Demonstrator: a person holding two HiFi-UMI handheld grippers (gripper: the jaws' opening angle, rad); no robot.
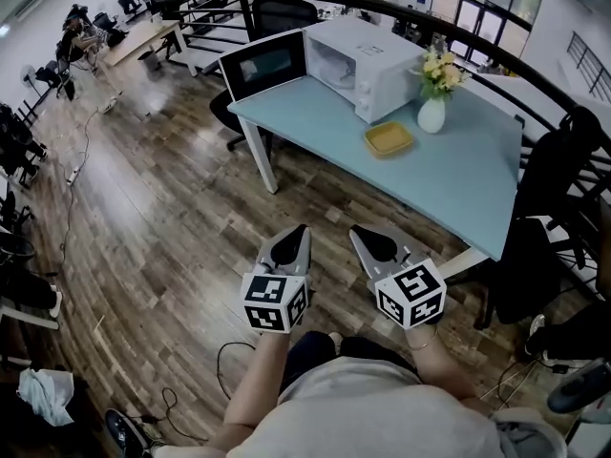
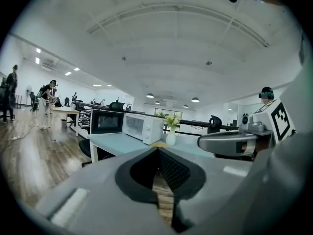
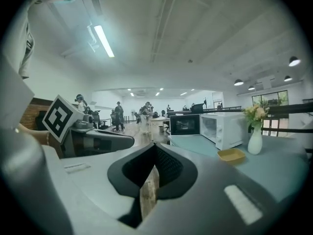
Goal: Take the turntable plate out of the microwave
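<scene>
The left hand-held gripper (image 1: 302, 229) and right hand-held gripper (image 1: 355, 233) are held pressed together (both empty), well apart from the open-doored microwave (image 1: 377, 70) on the desk (image 1: 449, 175); its interior is barely made out.

A pale blue table (image 1: 458, 175) with white legs stands on a wood-plank floor (image 1: 172, 208). Near its far edge sits a white microwave (image 1: 368, 65), its dark-windowed door swung wide open to the left. Just in front of the microwave lies a shallow yellow dish (image 1: 388, 139), and beside that, to the right, stands a white vase (image 1: 431, 114) of yellow and white flowers.
</scene>
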